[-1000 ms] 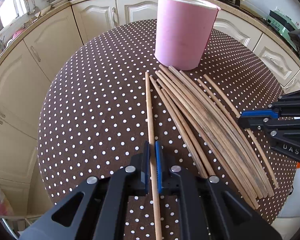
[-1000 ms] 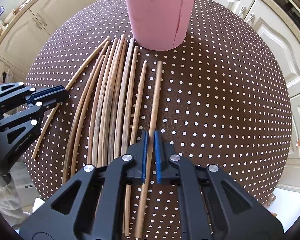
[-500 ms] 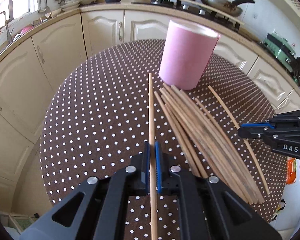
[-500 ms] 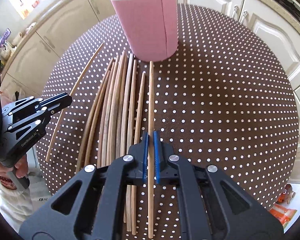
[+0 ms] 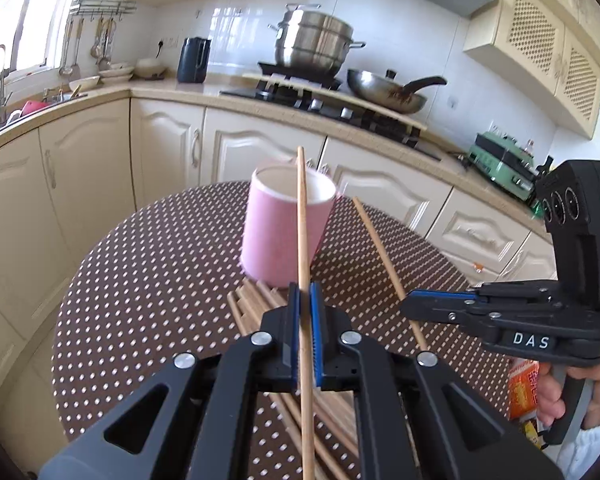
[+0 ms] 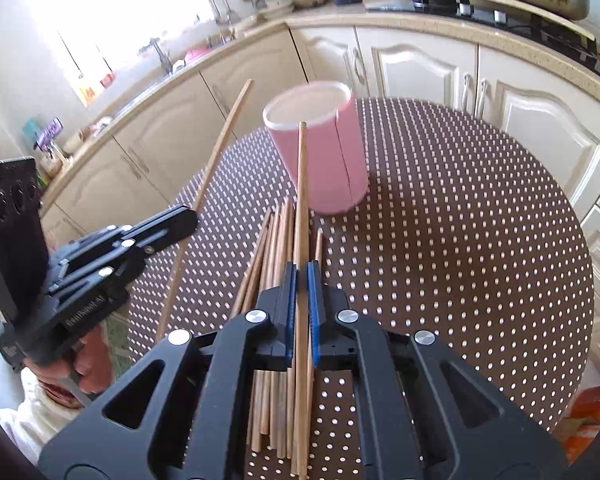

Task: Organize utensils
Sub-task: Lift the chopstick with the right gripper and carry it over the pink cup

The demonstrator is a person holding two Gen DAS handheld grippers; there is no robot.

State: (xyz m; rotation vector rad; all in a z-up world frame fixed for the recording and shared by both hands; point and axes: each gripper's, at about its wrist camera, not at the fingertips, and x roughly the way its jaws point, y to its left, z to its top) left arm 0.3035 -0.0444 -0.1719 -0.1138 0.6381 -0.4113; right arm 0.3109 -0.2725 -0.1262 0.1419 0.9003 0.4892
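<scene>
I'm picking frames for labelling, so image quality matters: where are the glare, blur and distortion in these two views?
Left wrist view: window mildly blown out at upper left, pink cup slightly smeared, counter bowed by the fisheye. Right wrist view: window glare washes out the upper left, cup rim motion-blurred, table edge curved; both views have dark corners.

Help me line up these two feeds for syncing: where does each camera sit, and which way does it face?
Left wrist: on the left gripper, facing the pink cup and stove wall; the right gripper and hand show at right.
Right wrist: on the right gripper, facing the cup and window corner; the left gripper shows at left.
Shared: cup, loose chopsticks, dotted table; each gripper grips one chopstick.
</scene>
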